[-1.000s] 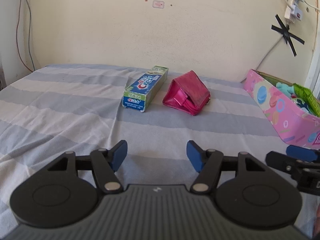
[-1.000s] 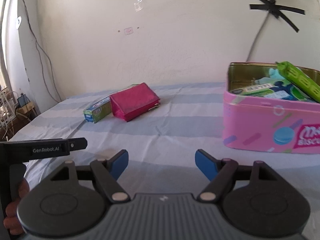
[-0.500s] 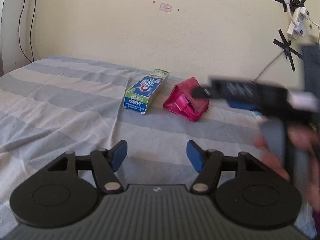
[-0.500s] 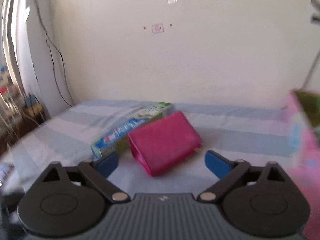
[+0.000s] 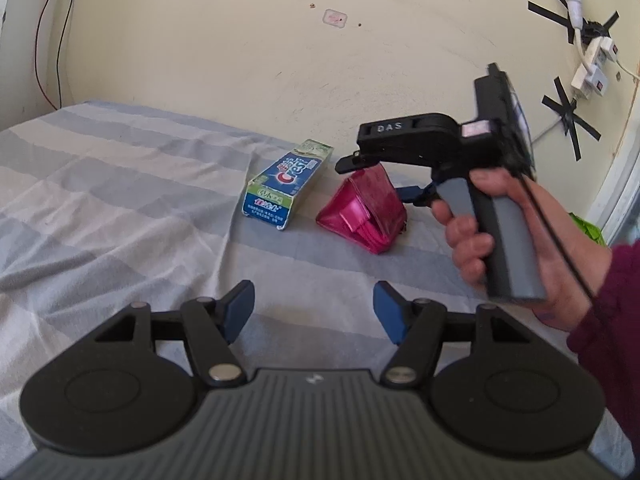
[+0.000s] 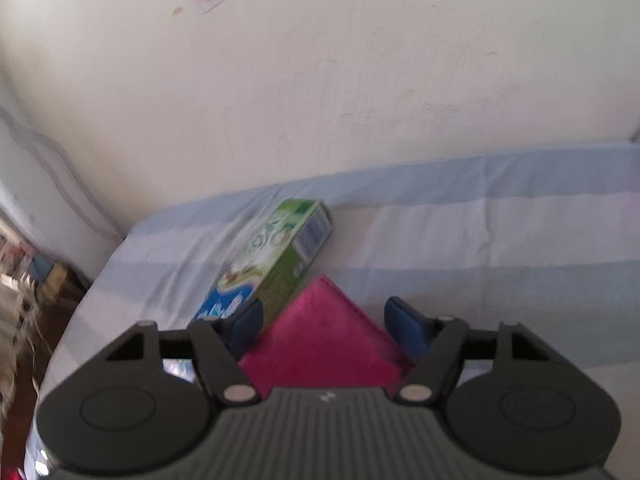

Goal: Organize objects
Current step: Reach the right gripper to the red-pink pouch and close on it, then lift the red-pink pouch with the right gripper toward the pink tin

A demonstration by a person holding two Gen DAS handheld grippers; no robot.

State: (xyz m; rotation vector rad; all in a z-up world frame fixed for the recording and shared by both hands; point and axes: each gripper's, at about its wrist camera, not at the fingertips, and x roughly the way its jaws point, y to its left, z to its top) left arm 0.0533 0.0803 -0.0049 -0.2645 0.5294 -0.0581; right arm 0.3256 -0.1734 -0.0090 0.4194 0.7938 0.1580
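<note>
Wallet: pink wallet (image 6: 320,336) lies on the striped bedsheet (image 5: 120,200), just beside the toothpaste box (image 5: 286,184).
Right gripper: the right gripper (image 6: 322,324) has swept over from the pink tin's side; jaws closing, straddling the wallet (contact unclear).
Left gripper: the left gripper (image 5: 314,308) hangs half-open, empty.
Meaning: pickup likely imminent.

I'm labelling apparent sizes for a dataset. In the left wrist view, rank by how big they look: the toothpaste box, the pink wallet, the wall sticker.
1. toothpaste box and pink wallet: they look much alike, so I won't rank them.
2. wall sticker: clearly smallest, though it sits farther away on the wall.
</note>
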